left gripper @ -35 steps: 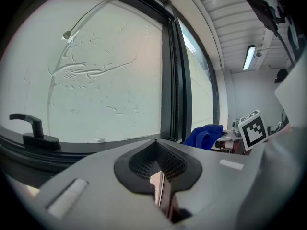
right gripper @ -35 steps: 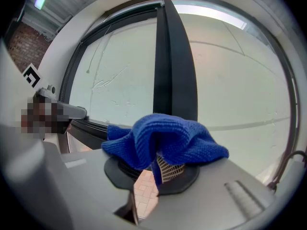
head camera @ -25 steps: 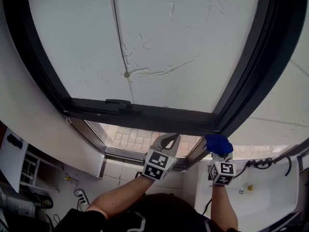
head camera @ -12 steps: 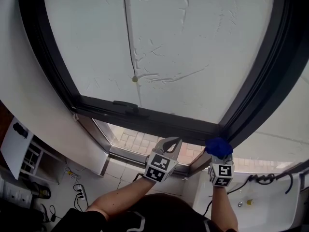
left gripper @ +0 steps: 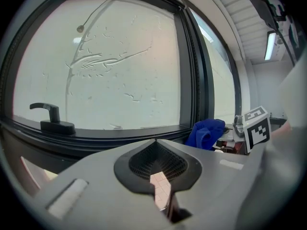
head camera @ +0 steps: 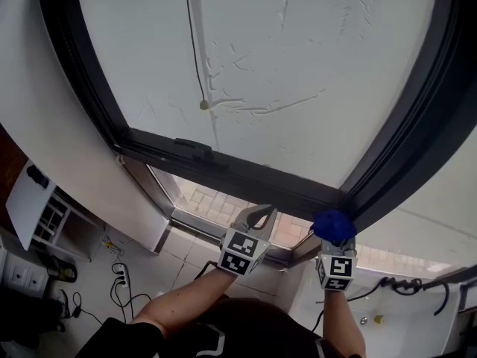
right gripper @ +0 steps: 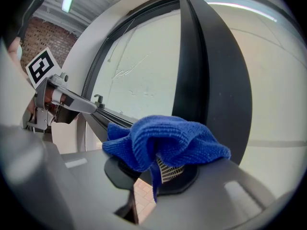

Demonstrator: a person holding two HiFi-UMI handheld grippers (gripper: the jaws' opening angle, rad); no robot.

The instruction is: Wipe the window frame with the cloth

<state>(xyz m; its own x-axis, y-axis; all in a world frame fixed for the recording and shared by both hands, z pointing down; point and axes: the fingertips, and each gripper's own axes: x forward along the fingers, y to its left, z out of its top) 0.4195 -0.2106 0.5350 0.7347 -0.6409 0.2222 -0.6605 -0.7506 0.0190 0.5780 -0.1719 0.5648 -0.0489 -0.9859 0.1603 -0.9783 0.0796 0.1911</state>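
My right gripper (right gripper: 169, 169) has its jaws pinching the blue cloth (right gripper: 163, 139) at the lower right corner of the dark window frame (head camera: 246, 181). My left gripper (head camera: 262, 213) has its jaws pressed together, empty, below the bottom rail.

Blue knitted cloth (right gripper: 163, 140); black window frame (head camera: 223, 171) round a milky white pane (head camera: 298, 66) (faint crease lines across it); grey left gripper (head camera: 267, 212) and right gripper (right gripper: 158, 171), each with black-and-white square markers; pale pink paving (head camera: 212, 200) in a brick pattern
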